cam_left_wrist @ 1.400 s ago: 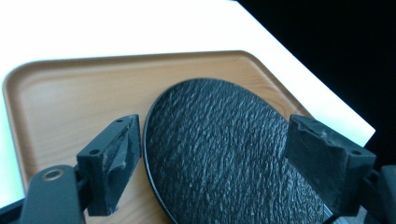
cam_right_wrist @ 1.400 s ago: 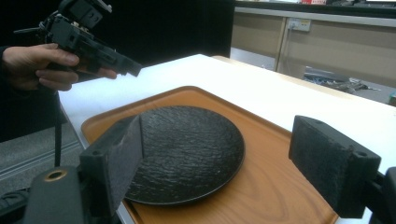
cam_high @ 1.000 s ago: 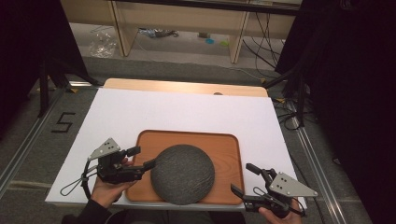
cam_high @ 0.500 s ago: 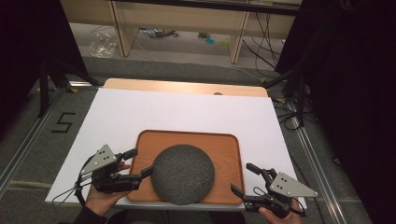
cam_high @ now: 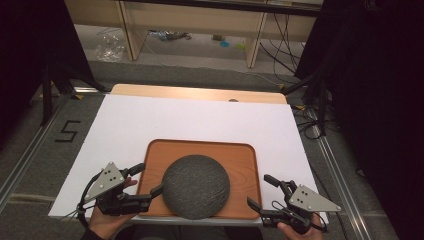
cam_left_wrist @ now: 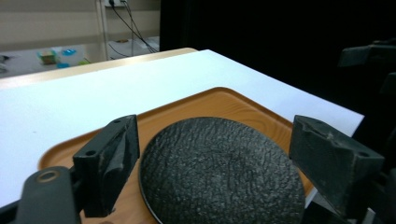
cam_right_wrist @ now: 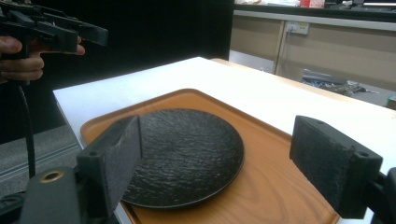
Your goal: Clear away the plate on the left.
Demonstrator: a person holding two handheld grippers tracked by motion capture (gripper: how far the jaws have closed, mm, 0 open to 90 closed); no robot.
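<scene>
One dark plate (cam_high: 196,186) lies on one wooden tray (cam_high: 245,160) at the worktop's (cam_high: 200,122) near edge; left gripper (cam_high: 149,179) and right gripper (cam_high: 260,191), both released, flank it.

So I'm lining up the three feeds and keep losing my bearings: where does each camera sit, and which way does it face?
High view: above the table's near edge, looking forward and down; both hands, left tool and right tool at the bottom.
Left gripper view: on the left tool, facing across the round black textured plate; open jaws.
Right gripper view: on the right tool, facing the plate toward the left hand.
Shared: plate, orange wooden tray.
</scene>
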